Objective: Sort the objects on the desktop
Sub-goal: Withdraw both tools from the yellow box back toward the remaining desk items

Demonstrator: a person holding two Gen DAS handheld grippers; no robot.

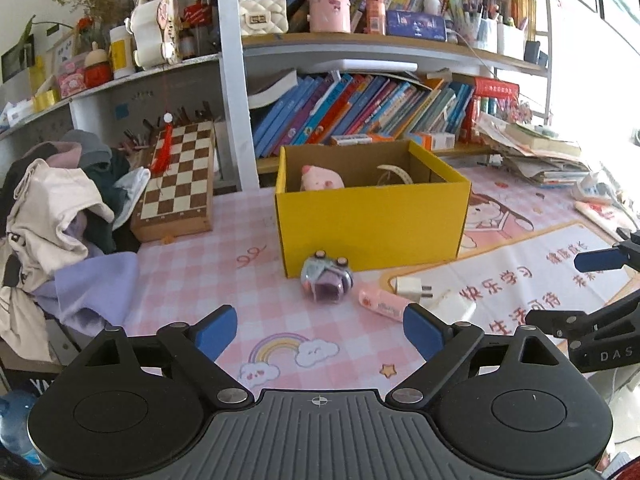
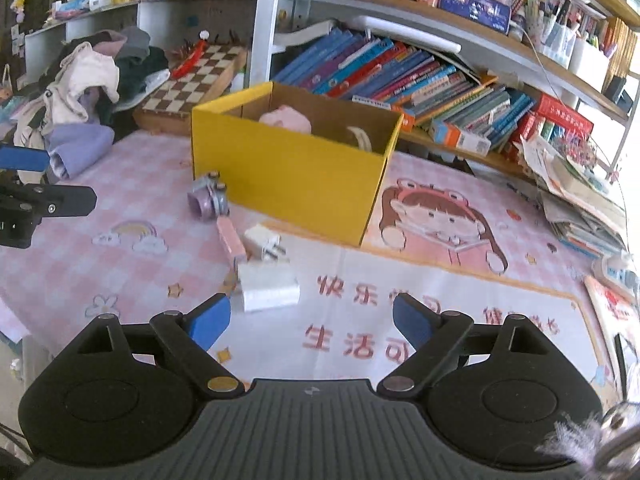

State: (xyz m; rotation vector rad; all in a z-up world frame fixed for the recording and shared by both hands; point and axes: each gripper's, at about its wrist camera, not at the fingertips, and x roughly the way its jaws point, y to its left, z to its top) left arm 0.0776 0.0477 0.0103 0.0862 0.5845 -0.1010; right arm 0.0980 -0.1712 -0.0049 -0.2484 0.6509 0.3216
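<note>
Both sets of fingers gape empty; white charger point(image 2: 269, 291) lies just ahead of right gripper point(image 2: 311, 326), left gripper point(image 1: 319, 334) nearby.

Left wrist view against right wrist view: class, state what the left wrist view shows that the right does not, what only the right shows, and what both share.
Only the left wrist view shows the whole white handbag on the upper shelf.

Only the right wrist view shows the cartoon girl on the mat in full.

Both show the yellow box, the purple toy beside it, the pink case, the white plug, the white charger and the chessboard. Both the left gripper and the right gripper are open and empty.
</note>
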